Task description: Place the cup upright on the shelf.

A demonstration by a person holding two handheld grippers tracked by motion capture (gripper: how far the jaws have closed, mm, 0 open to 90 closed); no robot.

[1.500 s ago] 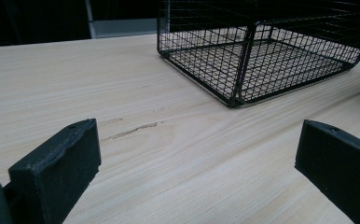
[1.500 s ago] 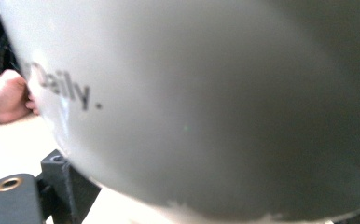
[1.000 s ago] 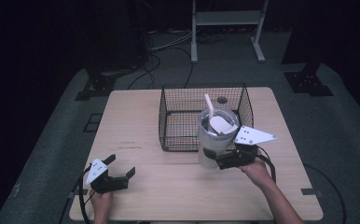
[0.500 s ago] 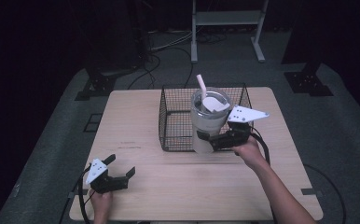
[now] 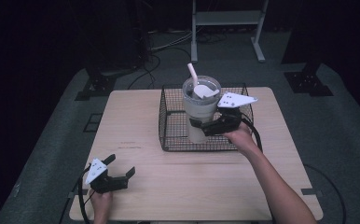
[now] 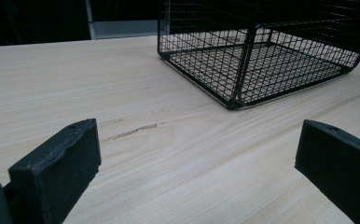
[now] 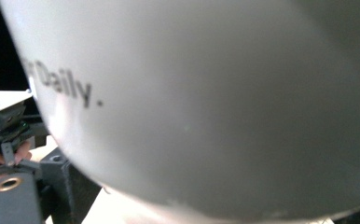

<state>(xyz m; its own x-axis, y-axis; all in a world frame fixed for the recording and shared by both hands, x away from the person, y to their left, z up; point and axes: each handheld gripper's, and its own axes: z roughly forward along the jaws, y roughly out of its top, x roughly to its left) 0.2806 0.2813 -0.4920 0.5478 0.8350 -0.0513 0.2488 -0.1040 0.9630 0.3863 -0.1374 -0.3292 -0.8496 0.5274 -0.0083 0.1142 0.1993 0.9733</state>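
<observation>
the right gripper [image 5: 197, 125] is clamped on the cup [image 5: 201, 112], its jaws pressing the lower half of the cup's side. the cup is upright and held over the basket [image 5: 169, 116], toward the basket's centre; whether its base touches the basket floor cannot be told. the cup has a clear lid and a white straw [image 5: 192, 74] leaning toward 11 o'clock. the right hand [image 5: 238, 136] reaches in from 5 o'clock of the basket, across its near right rim.

in the right gripper view the cup [image 7: 206, 102] is pressed close to the camera, pale grey, with dark lettering "daily." on its wall.

the basket is black wire, standing on the table [image 5: 131, 121] at the table's 12 o'clock half, slightly right of centre.

the left gripper [image 5: 122, 171] rests on the table at about 7 o'clock, well apart from the basket, its jaws spread wide and holding nothing. in the left gripper view the two jaws stand far apart over bare wood, with the basket [image 6: 243, 70] ahead at 1 o'clock. the left hand [image 5: 101, 203] holds it from the table's near edge.
</observation>
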